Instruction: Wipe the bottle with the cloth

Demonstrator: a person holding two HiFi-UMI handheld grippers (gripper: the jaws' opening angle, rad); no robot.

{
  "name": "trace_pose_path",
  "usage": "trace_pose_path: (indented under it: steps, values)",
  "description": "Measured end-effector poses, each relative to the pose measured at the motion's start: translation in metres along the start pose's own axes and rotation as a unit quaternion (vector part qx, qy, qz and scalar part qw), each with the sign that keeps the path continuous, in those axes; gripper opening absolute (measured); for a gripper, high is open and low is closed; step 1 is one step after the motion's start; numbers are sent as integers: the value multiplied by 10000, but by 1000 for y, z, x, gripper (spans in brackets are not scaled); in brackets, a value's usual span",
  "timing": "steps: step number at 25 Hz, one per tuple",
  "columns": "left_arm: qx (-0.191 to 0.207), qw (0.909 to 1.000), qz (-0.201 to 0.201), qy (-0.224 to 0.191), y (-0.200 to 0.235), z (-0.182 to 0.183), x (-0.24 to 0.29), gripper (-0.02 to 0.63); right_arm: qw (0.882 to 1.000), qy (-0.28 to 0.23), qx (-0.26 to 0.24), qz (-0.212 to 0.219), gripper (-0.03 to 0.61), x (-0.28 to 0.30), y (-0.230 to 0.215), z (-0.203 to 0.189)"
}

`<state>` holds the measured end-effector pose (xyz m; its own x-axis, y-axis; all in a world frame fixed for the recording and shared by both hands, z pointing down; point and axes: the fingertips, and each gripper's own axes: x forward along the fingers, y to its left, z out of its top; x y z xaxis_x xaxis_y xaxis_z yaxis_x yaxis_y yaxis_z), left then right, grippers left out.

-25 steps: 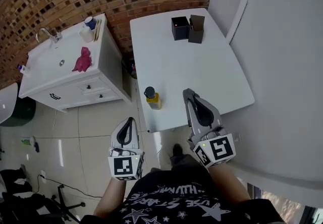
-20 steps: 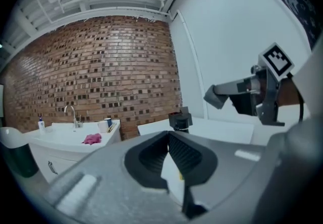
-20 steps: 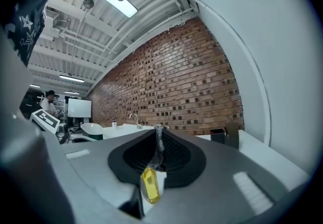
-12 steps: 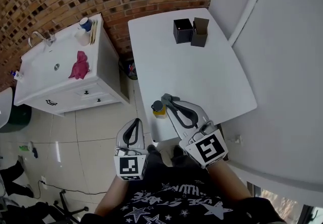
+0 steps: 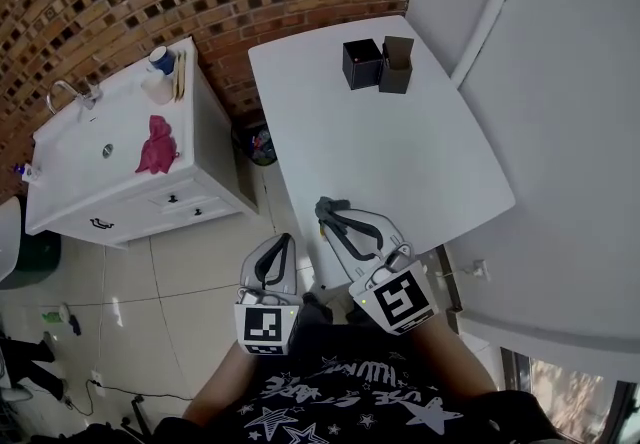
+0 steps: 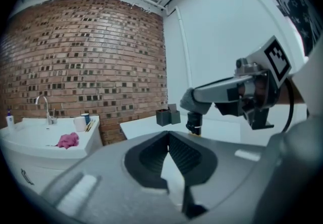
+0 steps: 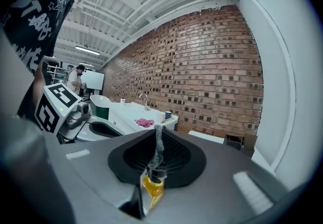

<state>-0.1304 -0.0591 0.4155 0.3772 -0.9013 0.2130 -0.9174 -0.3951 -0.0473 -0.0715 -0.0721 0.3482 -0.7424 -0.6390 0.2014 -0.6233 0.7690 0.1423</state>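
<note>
A small yellow bottle [image 7: 153, 187] with a black cap [image 6: 194, 123] stands at the near left corner of the white table [image 5: 400, 152]. My right gripper [image 5: 325, 204] reaches over it and hides it in the head view. In the right gripper view the jaws [image 7: 158, 129] meet in a thin line, and the bottle shows through the slit below, beyond the tips. My left gripper [image 5: 283, 240] is shut and empty, off the table's left edge above the floor. The pink cloth [image 5: 157, 145] lies on the sink counter, far from both grippers.
A white sink cabinet [image 5: 120, 162] with a tap [image 5: 62, 92] and cups [image 5: 160, 62] stands left of the table against the brick wall. Two dark boxes [image 5: 377, 62] sit at the table's far end. A tiled floor gap separates cabinet and table.
My right gripper has swung left across the table's near corner and now covers the bottle, which showed beside its tip before. The left gripper has shifted a little.
</note>
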Motion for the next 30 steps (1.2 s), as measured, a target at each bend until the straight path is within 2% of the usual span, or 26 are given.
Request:
trace_pose_path:
  steps: [6, 12, 24, 27, 30]
  values:
    - [-12, 9998, -155, 82, -5, -6, 12, 5, 9999, 62, -108, 58, 37, -3, -1, 2]
    - [46, 9996, -263, -16, -11, -2, 18, 5, 9995, 130, -211, 179, 37, -8, 1, 0]
    - [3, 9999, -108, 82, -9, -12, 22, 5, 9976, 69, -203, 656, 37, -23, 20, -5]
    - [-4, 10000, -33, 76, -4, -11, 21, 5, 9975, -127, -335, 609, 37, -30, 21, 2]
    - [-25, 9999, 66, 78, 5, -11, 21, 5, 9978, -319, -263, 525, 37, -37, 17, 5]
